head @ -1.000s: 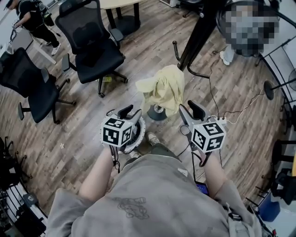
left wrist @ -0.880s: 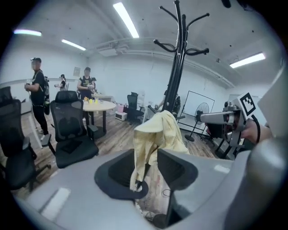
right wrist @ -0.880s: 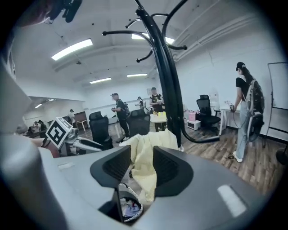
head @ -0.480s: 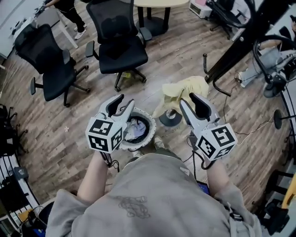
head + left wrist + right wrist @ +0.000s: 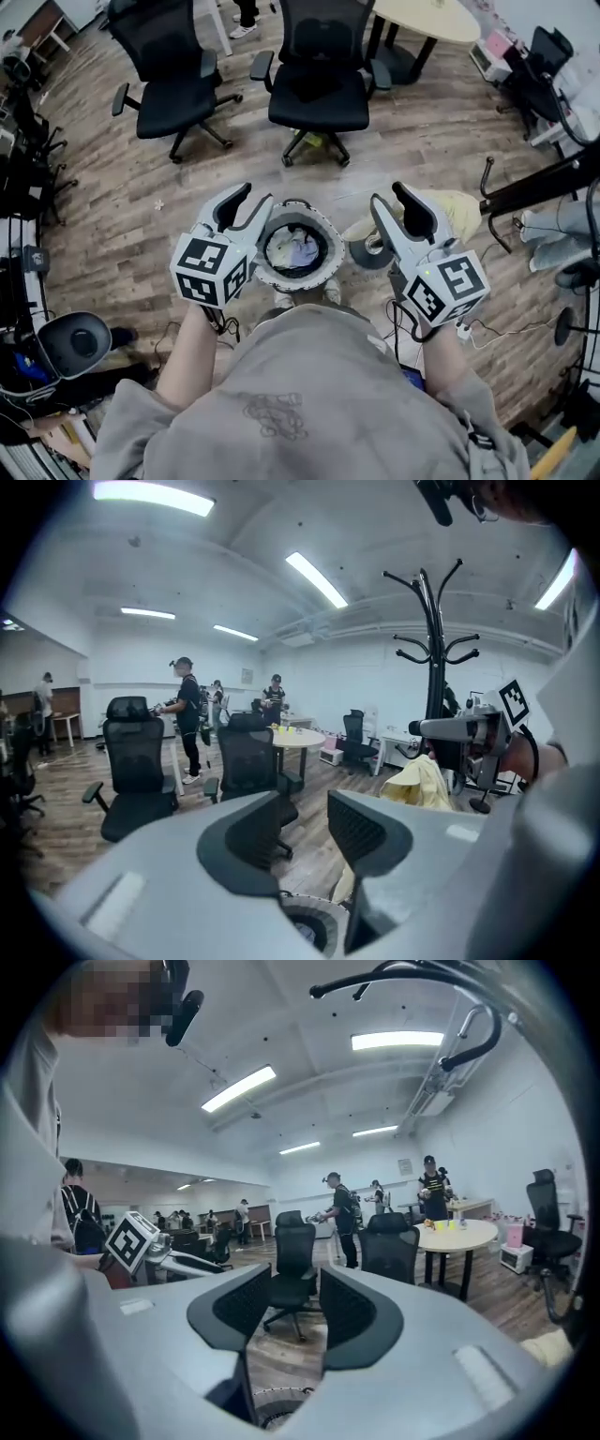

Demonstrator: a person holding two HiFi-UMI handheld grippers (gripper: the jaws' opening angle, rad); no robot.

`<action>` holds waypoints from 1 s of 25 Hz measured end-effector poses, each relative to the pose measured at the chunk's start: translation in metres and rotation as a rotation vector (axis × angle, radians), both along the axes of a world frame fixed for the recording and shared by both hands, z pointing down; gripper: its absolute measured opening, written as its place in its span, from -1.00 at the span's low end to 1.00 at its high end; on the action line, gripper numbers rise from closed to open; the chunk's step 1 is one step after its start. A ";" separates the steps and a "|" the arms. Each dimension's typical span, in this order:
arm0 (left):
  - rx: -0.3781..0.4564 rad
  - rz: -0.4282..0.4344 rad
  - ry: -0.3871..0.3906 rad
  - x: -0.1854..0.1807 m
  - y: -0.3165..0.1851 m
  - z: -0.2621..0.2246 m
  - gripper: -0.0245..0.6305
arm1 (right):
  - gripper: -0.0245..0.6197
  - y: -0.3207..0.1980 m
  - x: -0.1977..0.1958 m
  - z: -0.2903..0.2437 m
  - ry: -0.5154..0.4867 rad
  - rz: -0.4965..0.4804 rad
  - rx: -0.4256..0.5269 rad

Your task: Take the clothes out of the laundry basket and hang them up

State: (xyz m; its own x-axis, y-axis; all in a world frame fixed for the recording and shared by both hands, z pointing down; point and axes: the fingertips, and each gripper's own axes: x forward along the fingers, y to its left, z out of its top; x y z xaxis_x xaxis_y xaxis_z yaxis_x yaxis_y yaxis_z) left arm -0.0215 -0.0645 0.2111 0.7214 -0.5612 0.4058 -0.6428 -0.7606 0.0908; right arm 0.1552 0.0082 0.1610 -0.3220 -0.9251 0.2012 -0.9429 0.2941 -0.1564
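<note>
Left gripper, right gripper: jaws parted, empty; swung from yellow garment to laundry basket; next pick due

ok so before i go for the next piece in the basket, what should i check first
1. Left gripper free: ok, jaws apart, nothing between them.
2. Right gripper free: ok, jaws apart, nothing between them.
3. Clothes left in the laundry basket: ok, fabric shows inside.
4. Grippers aimed into the basket: not ok, both point out across the room, one on each side of its rim.
5. Free hook on the coat rack: ok, the upper hooks are bare.
6. Yellow garment hung securely: cannot tell.
</note>
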 end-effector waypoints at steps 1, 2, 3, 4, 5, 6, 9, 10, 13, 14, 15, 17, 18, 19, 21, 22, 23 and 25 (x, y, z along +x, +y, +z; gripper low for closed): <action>0.001 -0.023 -0.003 -0.008 -0.001 0.001 -0.45 | -0.33 -0.006 -0.007 0.001 0.000 -0.026 -0.001; 0.002 -0.044 -0.005 -0.017 -0.002 0.002 -0.45 | -0.32 -0.012 -0.014 0.002 0.000 -0.052 -0.003; 0.000 -0.065 -0.006 -0.025 -0.003 0.002 -0.45 | -0.31 -0.018 -0.021 0.003 -0.002 -0.078 -0.006; -0.003 -0.086 -0.008 -0.033 -0.004 0.003 -0.45 | -0.29 -0.023 -0.027 0.005 -0.003 -0.102 -0.011; -0.009 -0.106 -0.011 -0.040 -0.005 0.005 -0.45 | -0.29 -0.028 -0.033 0.008 -0.004 -0.123 -0.018; -0.013 -0.125 -0.014 -0.047 -0.005 0.007 -0.45 | -0.29 -0.033 -0.039 0.012 -0.004 -0.141 -0.028; -0.026 -0.169 -0.021 -0.064 -0.007 0.015 -0.45 | -0.27 -0.042 -0.054 0.027 0.006 -0.188 -0.075; -0.033 -0.180 -0.024 -0.067 -0.008 0.018 -0.45 | -0.25 -0.044 -0.059 0.034 0.012 -0.204 -0.093; -0.052 -0.195 -0.053 -0.074 -0.010 0.035 -0.45 | -0.22 -0.050 -0.070 0.058 0.032 -0.240 -0.147; -0.060 -0.194 -0.071 -0.075 -0.011 0.042 -0.45 | -0.21 -0.053 -0.074 0.068 0.039 -0.249 -0.166; -0.070 -0.192 -0.091 -0.075 -0.012 0.049 -0.45 | -0.20 -0.055 -0.076 0.078 0.045 -0.258 -0.186; -0.096 -0.190 -0.127 -0.075 -0.010 0.067 -0.45 | -0.21 -0.056 -0.081 0.101 0.056 -0.273 -0.235; -0.110 -0.190 -0.139 -0.075 -0.008 0.075 -0.45 | -0.20 -0.055 -0.082 0.114 0.061 -0.279 -0.265; -0.120 -0.191 -0.147 -0.075 -0.007 0.083 -0.45 | -0.20 -0.055 -0.084 0.127 0.065 -0.283 -0.295; -0.137 -0.188 -0.159 -0.075 -0.009 0.097 -0.45 | -0.19 -0.057 -0.087 0.152 0.072 -0.291 -0.349; -0.148 -0.185 -0.168 -0.075 -0.011 0.105 -0.45 | -0.18 -0.057 -0.089 0.163 0.076 -0.296 -0.373; -0.160 -0.182 -0.180 -0.075 -0.012 0.115 -0.45 | -0.18 -0.057 -0.091 0.173 0.080 -0.303 -0.395; -0.190 -0.177 -0.208 -0.078 -0.010 0.136 -0.45 | -0.16 -0.052 -0.095 0.194 0.086 -0.318 -0.437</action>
State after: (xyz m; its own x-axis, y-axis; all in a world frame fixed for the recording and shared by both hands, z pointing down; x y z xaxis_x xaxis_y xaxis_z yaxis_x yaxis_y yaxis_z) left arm -0.0990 -0.0744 0.3475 0.5102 -0.5705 0.6437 -0.7828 -0.6180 0.0728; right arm 0.0597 -0.0443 0.3550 -0.5378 -0.6092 0.5828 -0.8327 0.4922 -0.2539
